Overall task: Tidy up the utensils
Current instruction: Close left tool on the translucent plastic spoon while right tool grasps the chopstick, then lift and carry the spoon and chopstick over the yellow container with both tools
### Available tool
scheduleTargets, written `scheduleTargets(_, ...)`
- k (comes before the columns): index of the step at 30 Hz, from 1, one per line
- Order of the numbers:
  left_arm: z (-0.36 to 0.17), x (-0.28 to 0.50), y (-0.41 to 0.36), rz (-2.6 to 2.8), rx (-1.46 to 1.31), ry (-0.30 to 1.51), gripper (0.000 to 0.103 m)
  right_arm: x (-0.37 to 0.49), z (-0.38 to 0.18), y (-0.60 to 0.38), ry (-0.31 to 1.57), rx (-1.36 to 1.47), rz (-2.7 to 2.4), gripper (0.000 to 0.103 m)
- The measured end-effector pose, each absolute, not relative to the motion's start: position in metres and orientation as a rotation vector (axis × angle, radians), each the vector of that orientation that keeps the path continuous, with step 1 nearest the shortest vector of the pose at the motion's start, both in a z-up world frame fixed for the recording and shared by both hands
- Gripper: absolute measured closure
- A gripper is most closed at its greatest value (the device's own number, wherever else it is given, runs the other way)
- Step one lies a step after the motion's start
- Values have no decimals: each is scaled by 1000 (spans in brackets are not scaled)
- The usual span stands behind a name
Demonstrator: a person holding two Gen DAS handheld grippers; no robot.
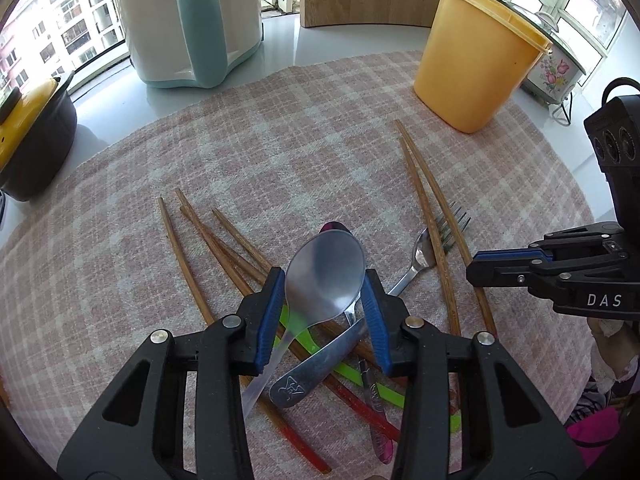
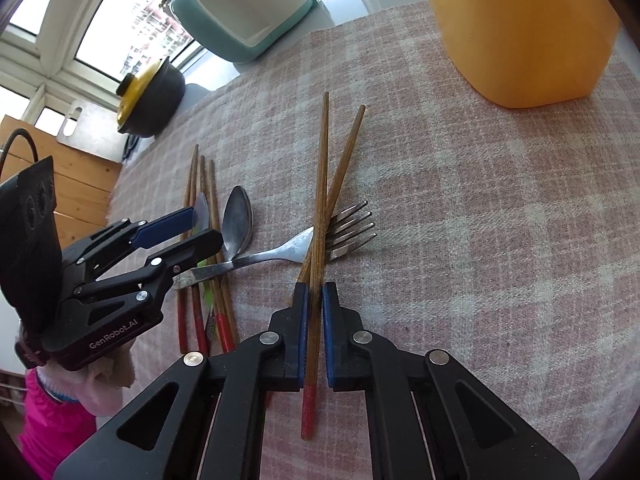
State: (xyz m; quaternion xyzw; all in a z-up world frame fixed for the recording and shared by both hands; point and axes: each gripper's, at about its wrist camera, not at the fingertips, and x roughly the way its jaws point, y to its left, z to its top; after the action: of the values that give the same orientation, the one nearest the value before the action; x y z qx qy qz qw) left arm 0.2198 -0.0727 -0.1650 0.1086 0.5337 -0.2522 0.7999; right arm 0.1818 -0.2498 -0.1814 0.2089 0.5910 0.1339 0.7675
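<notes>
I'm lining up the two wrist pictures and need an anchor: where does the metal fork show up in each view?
Left wrist view: the fork lies right of centre, its tines pointing up-right, under two chopsticks that cross it.
Right wrist view: the fork sits at centre, just beyond the right gripper, tines pointing right, the same chopsticks across its neck.
Shared landmark: the yellow container at upper right in both views.

The cloth is pink-and-cream plaid. Brown chopsticks have red ends. The far container is orange-yellow, the cooker cream and mint (pot lid yellow). Gripper pads are blue.
</notes>
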Motion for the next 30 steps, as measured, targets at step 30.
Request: scheduleTargets(30,-54,202,-44,-540,98,899,64,153,-83,-258,998,255,266,98)
